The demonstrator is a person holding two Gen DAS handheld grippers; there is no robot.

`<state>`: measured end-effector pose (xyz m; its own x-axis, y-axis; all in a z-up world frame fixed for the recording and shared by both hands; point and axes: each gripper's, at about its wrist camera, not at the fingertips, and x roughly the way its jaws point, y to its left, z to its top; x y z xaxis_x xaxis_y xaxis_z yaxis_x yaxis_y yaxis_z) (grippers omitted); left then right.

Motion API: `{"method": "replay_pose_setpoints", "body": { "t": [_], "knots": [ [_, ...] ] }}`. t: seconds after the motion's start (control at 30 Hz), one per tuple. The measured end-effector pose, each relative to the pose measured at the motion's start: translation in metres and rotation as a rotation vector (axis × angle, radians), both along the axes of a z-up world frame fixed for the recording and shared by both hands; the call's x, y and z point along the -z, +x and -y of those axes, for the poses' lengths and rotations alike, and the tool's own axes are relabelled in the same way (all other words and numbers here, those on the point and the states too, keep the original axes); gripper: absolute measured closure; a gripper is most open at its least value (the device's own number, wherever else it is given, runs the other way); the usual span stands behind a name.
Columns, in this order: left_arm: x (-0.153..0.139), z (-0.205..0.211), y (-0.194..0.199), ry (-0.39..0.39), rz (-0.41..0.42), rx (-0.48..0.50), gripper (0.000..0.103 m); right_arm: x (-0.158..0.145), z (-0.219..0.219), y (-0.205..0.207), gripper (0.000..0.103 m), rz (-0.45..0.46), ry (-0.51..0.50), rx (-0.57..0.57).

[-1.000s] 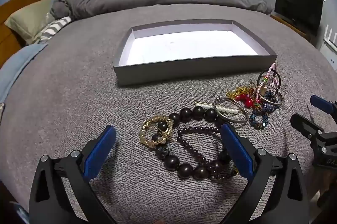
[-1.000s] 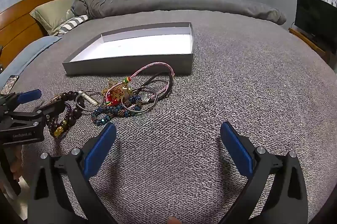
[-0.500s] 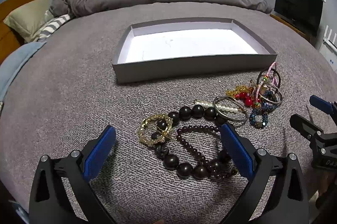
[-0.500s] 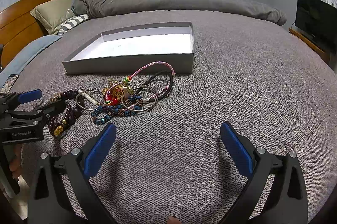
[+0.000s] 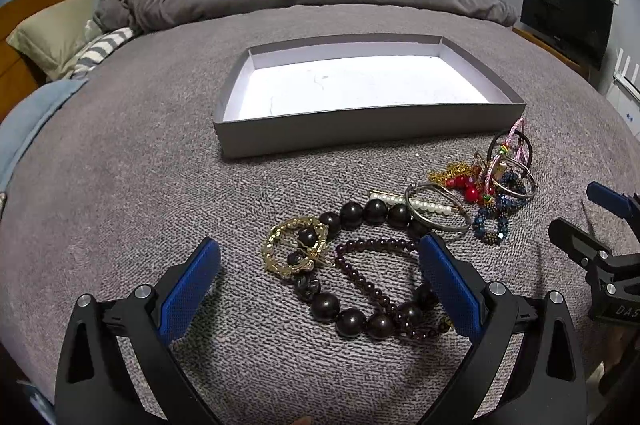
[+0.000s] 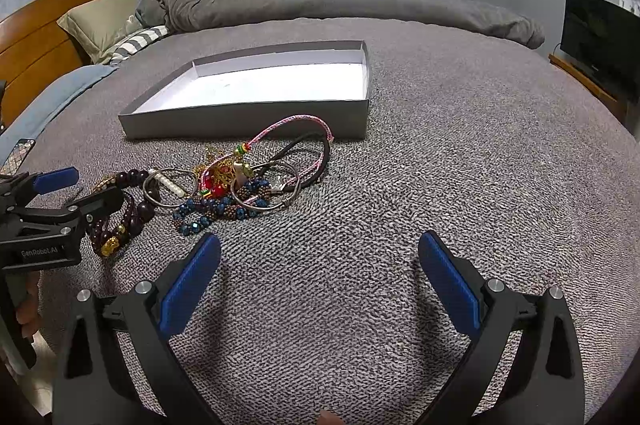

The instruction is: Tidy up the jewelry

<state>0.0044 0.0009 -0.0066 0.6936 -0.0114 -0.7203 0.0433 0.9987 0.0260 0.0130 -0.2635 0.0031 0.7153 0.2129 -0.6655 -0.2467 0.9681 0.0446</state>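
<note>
Left wrist view: left gripper [image 5: 320, 279] spread wide over the dark bead bracelet [image 5: 360, 317] near the bed's [image 5: 120, 185] front edge; next, pinch it

Right wrist view: right gripper [image 6: 320, 279] wide, empty; box [image 6: 248, 123] awaits

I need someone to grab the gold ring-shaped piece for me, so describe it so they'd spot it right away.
On the bed, find the grey tray. The jewelry lies in front of it; the gold piece is at the pile's left end, overlapping the big dark beads. It is the only golden wreath-like ring there.
</note>
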Motion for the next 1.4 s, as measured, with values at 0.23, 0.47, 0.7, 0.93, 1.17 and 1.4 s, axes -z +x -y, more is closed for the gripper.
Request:
{"method": "replay_pose_setpoints", "body": {
  "t": [0.23,0.47,0.7,0.93,1.17,1.4],
  "knots": [
    [-0.0001,0.0002,0.0009,0.0,-0.001,-0.001,0.002,0.0013,0.0021,-0.0013,0.005,-0.002,0.001,0.001],
    [-0.0001,0.0002,0.0004,-0.001,-0.001,0.0,0.002,0.0071,0.0028,-0.0027,0.005,-0.005,-0.002,-0.004],
    [-0.0002,0.0,0.0003,-0.001,-0.001,-0.001,0.002,0.0063,0.0022,-0.0011,0.005,-0.007,-0.005,-0.005],
    [0.0,0.0006,0.0006,-0.002,-0.002,0.0,0.002,0.0065,0.0014,-0.0013,0.005,-0.007,-0.005,-0.004],
    [0.0,0.0006,0.0007,-0.002,-0.002,-0.001,0.002,0.0066,0.001,-0.0014,0.005,-0.006,-0.006,-0.003],
    [0.0007,0.0017,0.001,-0.001,-0.003,0.001,0.002,0.0073,0.0008,-0.001,0.005,-0.006,-0.011,-0.006]
  ]
}}
